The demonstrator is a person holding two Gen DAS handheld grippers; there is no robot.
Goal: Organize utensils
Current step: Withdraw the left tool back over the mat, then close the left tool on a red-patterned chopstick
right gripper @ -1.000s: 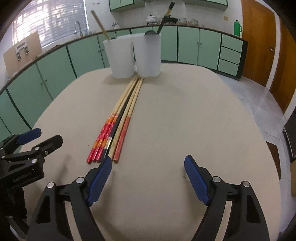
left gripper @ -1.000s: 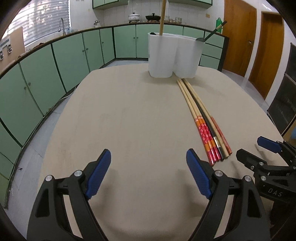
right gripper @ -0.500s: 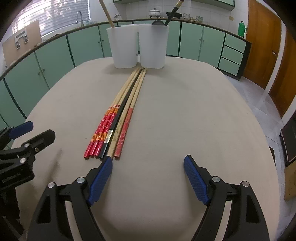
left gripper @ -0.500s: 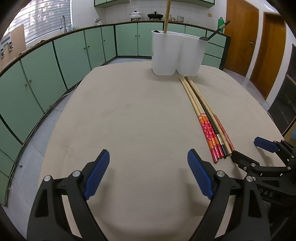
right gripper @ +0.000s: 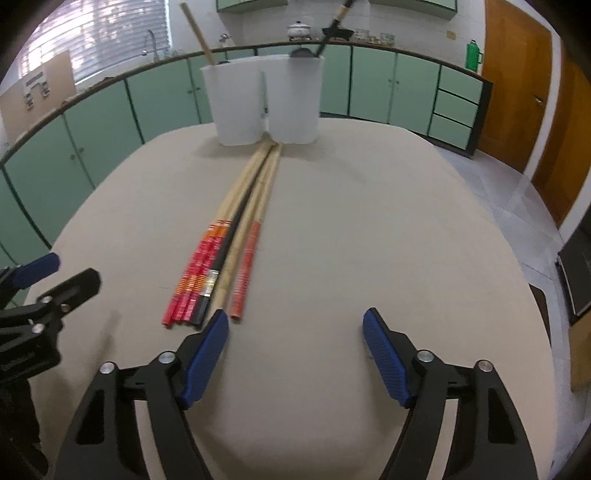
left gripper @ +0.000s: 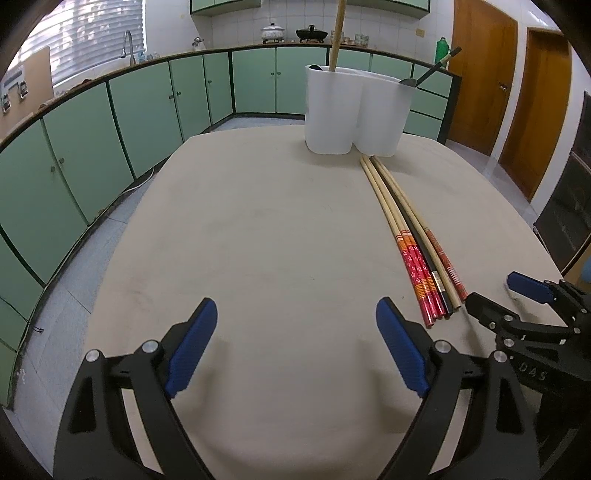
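Several long chopsticks [left gripper: 406, 229] with red and orange ends, one black, lie side by side on the beige table [left gripper: 266, 236]; they also show in the right wrist view [right gripper: 229, 251]. A white two-compartment holder [left gripper: 354, 110] stands at their far tips, also seen in the right wrist view [right gripper: 266, 99]. It holds a wooden stick [left gripper: 338, 33] on the left and a dark-handled ladle [right gripper: 332, 26] on the right. My left gripper [left gripper: 295, 343] is open and empty, left of the chopsticks. My right gripper [right gripper: 295, 354] is open and empty, its left fingertip just short of the chopsticks' near ends.
Green cabinets [left gripper: 140, 110] with a counter and sink run along the left and back of the room. Wooden doors [left gripper: 484, 74] stand at the right. The table's edge curves close on both sides. Each gripper shows at the edge of the other's view.
Both grippers have moved forward toward the holder. The right gripper's left fingertip has come closer to the chopsticks' near ends. Both stay open.
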